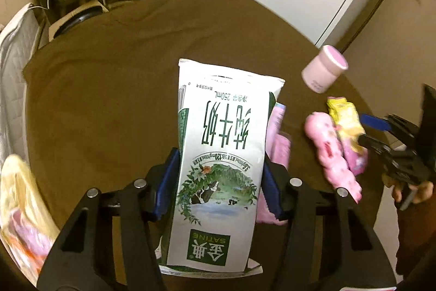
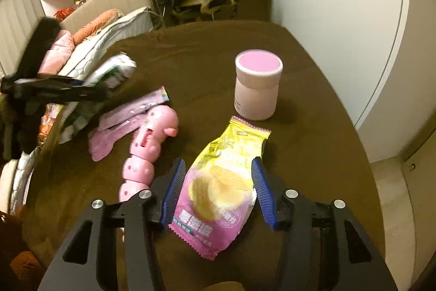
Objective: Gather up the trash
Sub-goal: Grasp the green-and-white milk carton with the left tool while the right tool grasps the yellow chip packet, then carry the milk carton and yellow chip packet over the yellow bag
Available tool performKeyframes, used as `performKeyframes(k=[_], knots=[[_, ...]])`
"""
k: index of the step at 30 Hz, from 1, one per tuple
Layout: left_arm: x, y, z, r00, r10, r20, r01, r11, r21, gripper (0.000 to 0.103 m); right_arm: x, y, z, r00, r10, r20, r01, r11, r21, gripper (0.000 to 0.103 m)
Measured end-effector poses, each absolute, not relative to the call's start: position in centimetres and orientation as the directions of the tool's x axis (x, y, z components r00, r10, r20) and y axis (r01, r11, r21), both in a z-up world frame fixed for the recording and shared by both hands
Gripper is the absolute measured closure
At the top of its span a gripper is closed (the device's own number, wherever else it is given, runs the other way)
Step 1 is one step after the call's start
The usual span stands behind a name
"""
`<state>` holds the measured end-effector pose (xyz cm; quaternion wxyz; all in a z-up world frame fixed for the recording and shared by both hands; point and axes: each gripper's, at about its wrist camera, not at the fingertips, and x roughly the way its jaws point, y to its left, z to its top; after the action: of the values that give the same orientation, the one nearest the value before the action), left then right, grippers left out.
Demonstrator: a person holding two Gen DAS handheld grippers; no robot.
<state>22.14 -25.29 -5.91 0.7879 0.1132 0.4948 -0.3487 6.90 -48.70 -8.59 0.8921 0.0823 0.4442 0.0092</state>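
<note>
The left gripper (image 1: pixel 220 171) has its blue pads pressed against both sides of a milk carton (image 1: pixel 218 160), which it carries lifted above the brown table (image 1: pixel 109 89); the carton is held low on its body with most of its length sticking out beyond the pads, so it could pivot or slide free if the squeeze slackens, and any milk left inside might spill onto the cloth. The right gripper (image 2: pixel 216 188) has its jaws spread, one on each side of a pink and yellow chip bag (image 2: pixel 222 187) that lies flat on the near part of the table; whether the pads touch the bag yet I cannot tell. The bag is puffy and slick, so closing on it may squash it, crack the chips, or let it squirt forward out of the grip. Just left of the bag lies a pink caterpillar-shaped toy (image 2: pixel 147 152), near enough that the left pad could catch it and drag it along. Farther left lie pink sachets (image 2: pixel 128 119), close under the carried carton, and a dropped carton would land on them. Beyond the bag stands a pink jar (image 2: pixel 257 85), upright and well apart, at risk only from a long forward push.
</note>
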Motion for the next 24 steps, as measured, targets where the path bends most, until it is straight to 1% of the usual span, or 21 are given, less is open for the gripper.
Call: performKeyframes(k=[3, 6, 7, 9, 11, 12, 18, 21, 24], knots=[[20.8, -24.0, -4.6, 0.322, -0.468, -0.823, 0.649, 0.742, -0.168, 0.05, 7.9, -49.5, -9.9, 0.564, 0.087, -0.821, 0.104, 0.979, 0.175, 0.056], [19.2, -22.4, -3.2, 0.384, -0.501, -0.775, 0.625, 0.759, -0.181, 0.05, 8.0, -49.9, -10.2, 0.574, 0.11, -0.811, 0.11, 0.972, 0.21, 0.057], [18.9, -21.7, -2.6, 0.402, -0.515, -0.757, 0.613, 0.765, -0.195, 0.05, 7.9, -49.9, -10.2, 0.578, 0.117, -0.808, 0.105, 0.971, 0.216, 0.07], [18.2, -20.3, -1.6, 0.428, -0.538, -0.726, 0.587, 0.776, -0.229, 0.05, 7.8, -49.8, -10.0, 0.581, 0.127, -0.804, 0.09, 0.971, 0.219, 0.087], [17.5, -19.0, -0.7, 0.459, -0.551, -0.697, 0.566, 0.786, -0.249, 0.05, 7.5, -49.5, -9.4, 0.591, 0.136, -0.795, 0.075, 0.972, 0.223, 0.096], [17.1, -18.5, -0.2, 0.475, -0.552, -0.686, 0.562, 0.79, -0.246, 0.05, 7.4, -49.3, -8.9, 0.603, 0.131, -0.787, 0.067, 0.975, 0.213, 0.098], [16.2, -16.4, 1.2, 0.523, -0.558, -0.644, 0.543, 0.801, -0.253, 0.05, 7.2, -47.7, -4.6, 0.686, 0.09, -0.722, 0.037, 0.987, 0.159, 0.1], [15.8, -14.5, 2.1, 0.563, -0.563, -0.605, 0.51, 0.813, -0.282, 0.05, 7.7, -46.2, -1.9, 0.732, 0.088, -0.675, 0.004, 0.991, 0.134, 0.1], [15.5, -11.8, 2.9, 0.616, -0.558, -0.556, 0.462, 0.827, -0.319, 0.05, 8.4, -44.4, 0.4, 0.766, 0.115, -0.633, -0.046, 0.991, 0.124, 0.1]])
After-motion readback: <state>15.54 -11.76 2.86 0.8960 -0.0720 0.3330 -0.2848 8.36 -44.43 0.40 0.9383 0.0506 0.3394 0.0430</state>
